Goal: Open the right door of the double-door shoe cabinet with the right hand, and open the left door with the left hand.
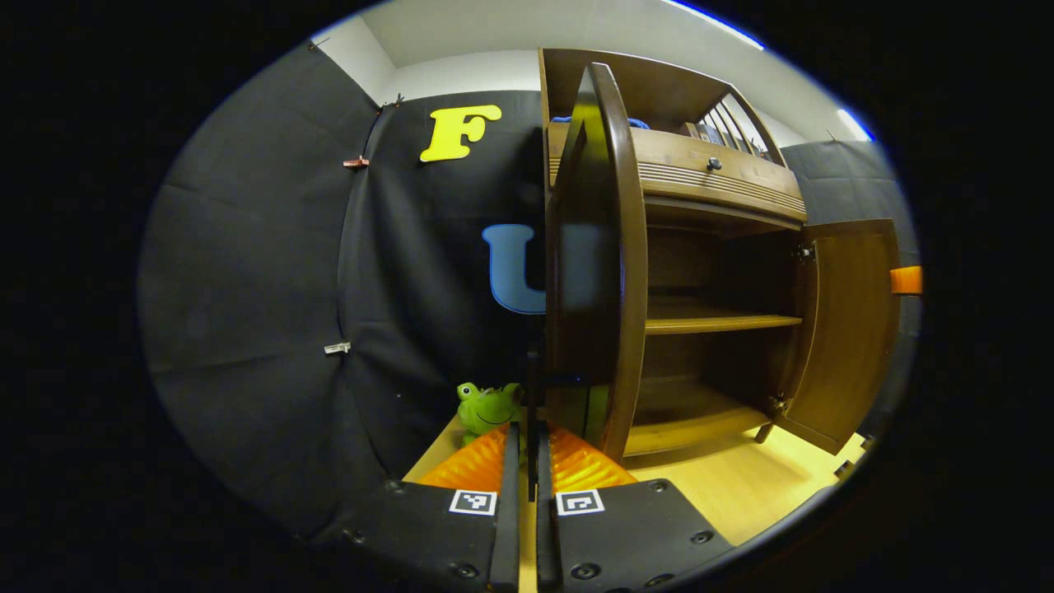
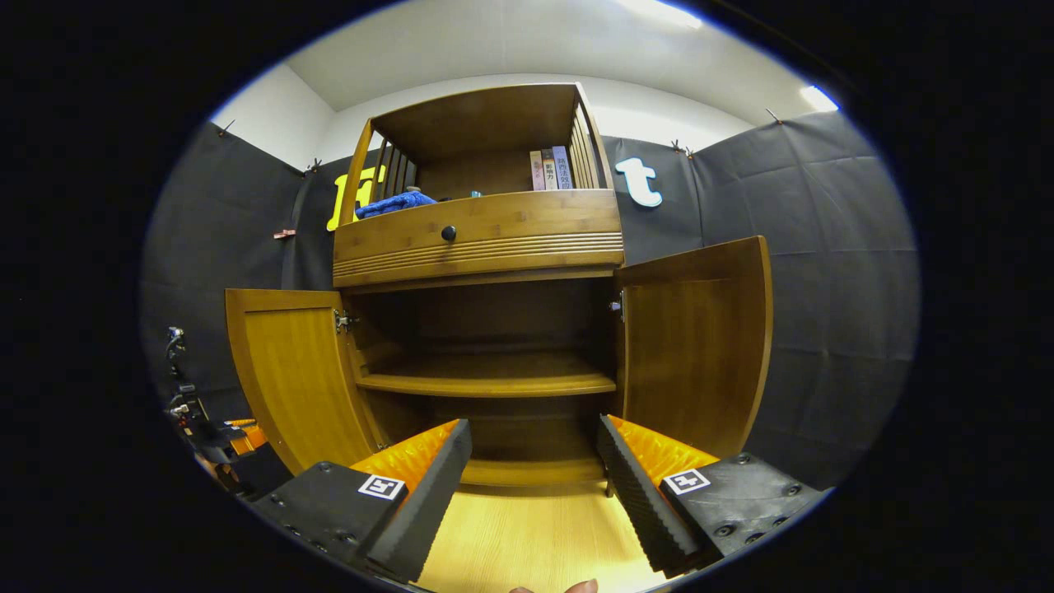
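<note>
The wooden shoe cabinet (image 2: pixel 478 231) stands with both lower doors swung out. In the right gripper view the left door (image 2: pixel 296 371) and the right door (image 2: pixel 700 346) flank bare shelves. My right gripper (image 2: pixel 531 486) is open in front of the cabinet, holding nothing, apart from both doors. In the left gripper view the left door (image 1: pixel 597 247) shows edge-on just right of my left gripper (image 1: pixel 527 432), whose fingers are closed on a thin dark vertical handle (image 1: pixel 533 387) on the door's outer face. The right door (image 1: pixel 848 321) hangs open farther off. The left gripper (image 2: pixel 222 441) also appears beyond the left door.
A green frog toy (image 1: pixel 486 406) sits on the light wooden floor beside the cabinet's left side. A drawer with a dark knob (image 2: pixel 448 233) runs above the doors. Books (image 2: pixel 552 169) and a blue cloth (image 2: pixel 395 203) lie on the top shelf. Black cloth walls surround everything.
</note>
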Demonstrator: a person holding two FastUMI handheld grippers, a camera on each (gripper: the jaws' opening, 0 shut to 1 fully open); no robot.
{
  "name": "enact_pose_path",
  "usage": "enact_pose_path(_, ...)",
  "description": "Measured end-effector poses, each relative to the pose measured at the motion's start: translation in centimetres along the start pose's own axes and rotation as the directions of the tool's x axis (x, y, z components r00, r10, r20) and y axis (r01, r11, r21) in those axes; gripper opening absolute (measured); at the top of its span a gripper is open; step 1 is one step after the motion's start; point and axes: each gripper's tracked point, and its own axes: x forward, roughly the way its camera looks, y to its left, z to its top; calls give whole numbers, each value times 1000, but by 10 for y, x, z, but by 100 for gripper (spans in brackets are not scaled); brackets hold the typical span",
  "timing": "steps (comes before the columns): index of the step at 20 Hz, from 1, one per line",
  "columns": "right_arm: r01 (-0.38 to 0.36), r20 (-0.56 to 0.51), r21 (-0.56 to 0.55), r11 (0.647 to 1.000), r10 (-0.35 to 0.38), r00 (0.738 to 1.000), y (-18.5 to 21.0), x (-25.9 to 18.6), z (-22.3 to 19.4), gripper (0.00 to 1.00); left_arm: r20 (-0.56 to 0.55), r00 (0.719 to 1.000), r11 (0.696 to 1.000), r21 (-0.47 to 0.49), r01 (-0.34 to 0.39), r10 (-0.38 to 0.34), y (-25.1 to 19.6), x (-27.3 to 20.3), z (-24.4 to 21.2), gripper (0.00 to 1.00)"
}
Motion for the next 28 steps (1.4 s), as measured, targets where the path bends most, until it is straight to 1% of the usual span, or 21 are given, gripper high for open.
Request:
enact_pose_path(1,-1,0,1,1000,1,1000,1,2,0,98,-3,1000,1000,6,-5,5,0,-5,-1,12)
enact_pose_path(2,-2,2,0,1000,2,1000,2,3,0,100,-3,1000,1000,10,-13,13,1,-8,-2,13)
enact_pose_path(3,0,2,-1,1000,0,1000,2,5,0,98,-1,1000,1000,12,-26,26,5,-14,-1,14)
enact_pose_path(6,2,2,-10,1000,-2,1000,0,10,-3,98,9,998,998,1,-58,58,14,-33,3,53)
enact_pose_path(8,-1,-1,-11,1000,1,1000,1,12,-5,98,28,995,995,-12,-95,96,25,-49,10,79)
enact_pose_path(9,1,4,-10,1000,-1,1000,-1,14,-5,100,33,993,994,-11,-109,109,26,-60,12,88)
enact_pose_path(10,5,8,-8,1000,-4,1000,-1,17,-4,98,33,994,995,-8,-104,104,23,-63,13,97)
enact_pose_path(11,6,8,-4,1000,-6,1000,-1,19,-4,98,31,995,995,-9,-96,97,19,-72,16,100)
enact_pose_path(12,4,8,0,1000,-4,1000,1,19,-4,98,34,995,996,-12,-92,92,14,-76,20,98)
enact_pose_path(13,4,7,-1,1000,-4,1000,2,19,-4,100,43,995,996,-19,-87,88,10,-81,26,98)
enact_pose_path(14,5,8,-6,1000,-5,1000,1,18,-5,98,52,996,997,-29,-76,77,3,-85,33,98)
enact_pose_path(17,4,11,-10,1000,-4,1000,2,19,-5,98,83,996,998,-54,-28,33,-31,-92,53,98)
enact_pose_path(19,-1,14,-7,1000,1,1000,4,18,-3,98,105,994,998,-64,-18,24,-50,-93,68,98)
enact_pose_path(21,-4,18,-10,1000,4,1000,6,15,-2,98,121,993,998,-60,-9,16,-72,-90,81,98)
enact_pose_path(25,0,21,-19,1000,0,1000,4,10,-2,98,120,992,998,-41,43,-38,-113,-76,95,98)
enact_pose_path(27,5,21,-24,1000,-4,1000,2,9,-2,98,113,992,998,-35,55,-51,-130,-67,98,100)
enact_pose_path(28,7,20,-30,1000,-7,1000,2,7,-2,98,112,992,998,-28,64,-60,-138,-63,100,98)
